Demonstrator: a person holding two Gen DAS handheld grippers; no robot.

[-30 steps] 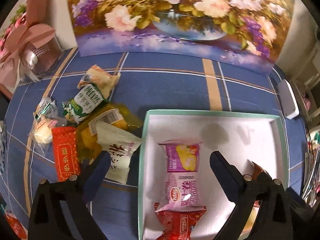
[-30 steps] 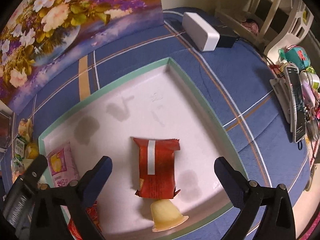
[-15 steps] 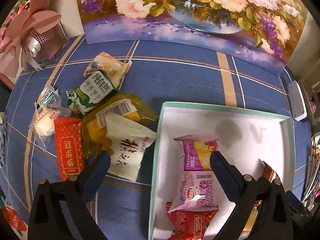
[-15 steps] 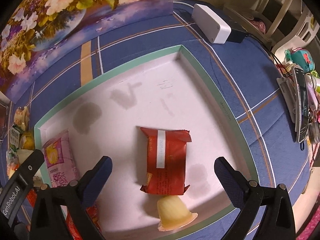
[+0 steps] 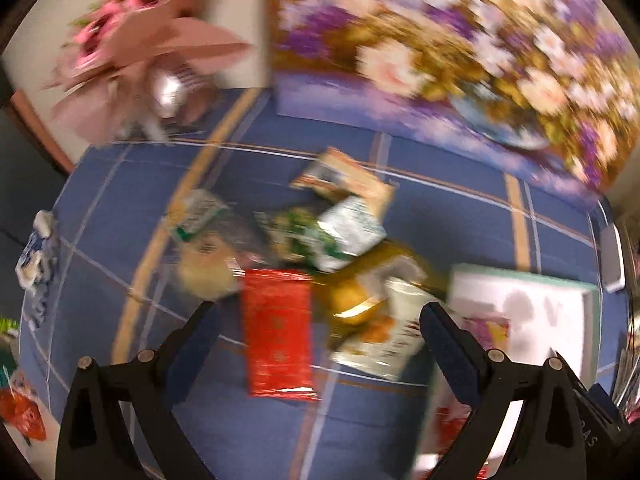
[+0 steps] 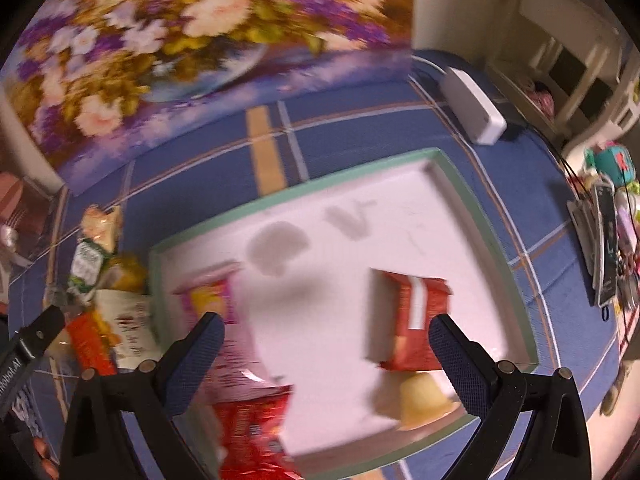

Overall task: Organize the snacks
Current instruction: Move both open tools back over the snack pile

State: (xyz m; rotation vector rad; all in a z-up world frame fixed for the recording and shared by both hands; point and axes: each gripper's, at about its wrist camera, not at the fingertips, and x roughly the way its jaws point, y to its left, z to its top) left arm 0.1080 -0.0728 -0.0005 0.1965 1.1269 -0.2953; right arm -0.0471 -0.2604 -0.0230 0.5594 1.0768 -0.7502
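both grippers, left gripper [image 5: 316, 322] and right gripper [image 6: 326, 332], have black angular plastic arms with silver screw heads, tipped by dark blue textured pads [image 6: 196, 360]; white lettering marks one black arm.

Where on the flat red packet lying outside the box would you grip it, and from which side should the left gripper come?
Probably from above, pinching across the red packet on its long side edges: it lies flat, lengthwise between the open left gripper fingers, near end clear.

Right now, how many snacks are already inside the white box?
4 that I can see. A pink packet near the left wall, a red packet in front of it, a red-and-white packet toward the right, and a yellow jelly cup below that. Blur may hide others.
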